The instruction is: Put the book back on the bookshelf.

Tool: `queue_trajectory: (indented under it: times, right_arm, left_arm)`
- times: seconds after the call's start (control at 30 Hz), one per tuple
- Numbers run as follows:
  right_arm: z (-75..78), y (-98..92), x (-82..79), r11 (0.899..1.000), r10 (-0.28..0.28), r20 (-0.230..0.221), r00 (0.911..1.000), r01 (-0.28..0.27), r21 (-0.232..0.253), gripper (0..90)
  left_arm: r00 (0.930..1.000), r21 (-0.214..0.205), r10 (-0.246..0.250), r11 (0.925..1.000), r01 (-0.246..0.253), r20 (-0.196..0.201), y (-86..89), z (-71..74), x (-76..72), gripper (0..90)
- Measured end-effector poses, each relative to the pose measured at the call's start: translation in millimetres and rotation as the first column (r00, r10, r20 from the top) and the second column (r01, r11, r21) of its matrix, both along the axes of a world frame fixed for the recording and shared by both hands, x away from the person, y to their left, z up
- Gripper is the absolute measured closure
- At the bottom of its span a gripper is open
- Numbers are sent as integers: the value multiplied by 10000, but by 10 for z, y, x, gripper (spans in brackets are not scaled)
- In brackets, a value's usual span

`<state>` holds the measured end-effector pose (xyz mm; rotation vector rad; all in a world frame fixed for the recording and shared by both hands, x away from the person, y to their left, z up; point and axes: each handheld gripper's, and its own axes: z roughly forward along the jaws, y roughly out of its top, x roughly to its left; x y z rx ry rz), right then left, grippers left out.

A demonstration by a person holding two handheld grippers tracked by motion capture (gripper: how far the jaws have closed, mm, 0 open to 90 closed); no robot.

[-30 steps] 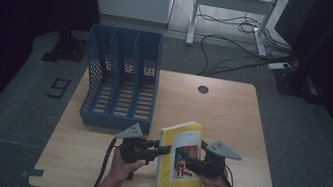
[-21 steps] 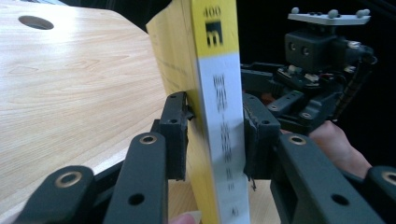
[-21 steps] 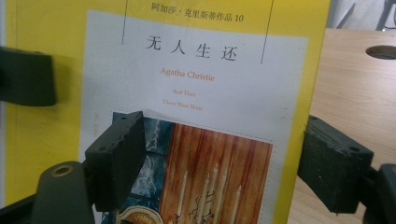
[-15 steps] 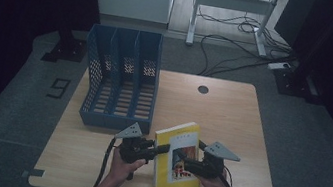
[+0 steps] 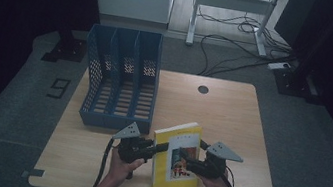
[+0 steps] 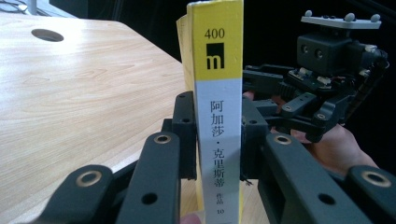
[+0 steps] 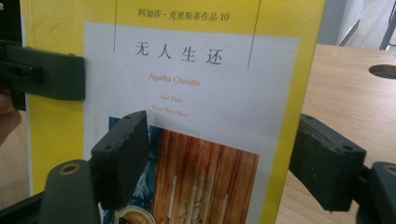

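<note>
A yellow paperback book (image 5: 175, 158) stands tilted on the wooden table (image 5: 221, 117) near its front edge, cover towards the right hand. My left gripper (image 5: 162, 147) is shut on its spine (image 6: 218, 116); the jaws have just been closing, and their pads now press both sides of the book. My right gripper (image 5: 184, 161) faces the cover (image 7: 187, 93) with its jaws wide apart. One of its pads lies in front of the cover and the other stands past the book's free edge. In the left gripper view the right gripper (image 6: 322, 84) sits behind the book.
A blue three-slot file rack (image 5: 121, 81) stands at the table's back left, its open side facing the person. A round cable hole (image 5: 202, 89) lies at the table's far middle. Cables run across the floor (image 5: 240, 59) behind the table.
The top of the book has shifted a little to the left. Both hands have kept their places.
</note>
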<state>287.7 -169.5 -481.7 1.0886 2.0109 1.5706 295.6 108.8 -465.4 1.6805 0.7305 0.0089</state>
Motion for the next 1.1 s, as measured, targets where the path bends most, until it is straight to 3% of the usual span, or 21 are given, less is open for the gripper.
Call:
queue_trajectory:
  times: [0.23, 0.53, 1.0, 1.1]
  right_arm:
    - [33, 17, -10, 9999, 108, -74, 9999, -109, -27, 166]
    - [97, 35, -44, 9995, 59, -147, 9999, -63, -309, 160]
    - [304, 5, -173, 9984, -2, 649, 9979, 39, -566, 161]
    - [312, -3, -185, 9982, -11, 779, 9970, 58, -601, 161]
  left_arm:
    - [9997, 116, -53, 9999, 50, 258, -23, 25, -35, 747]
    - [9971, 282, -173, 9995, 152, 746, -42, 78, -99, 749]
    - [9861, 565, -196, 9983, 104, 1651, -130, 248, -276, 751]
    - [9856, 642, -224, 9979, 118, 1677, -140, 245, -279, 749]
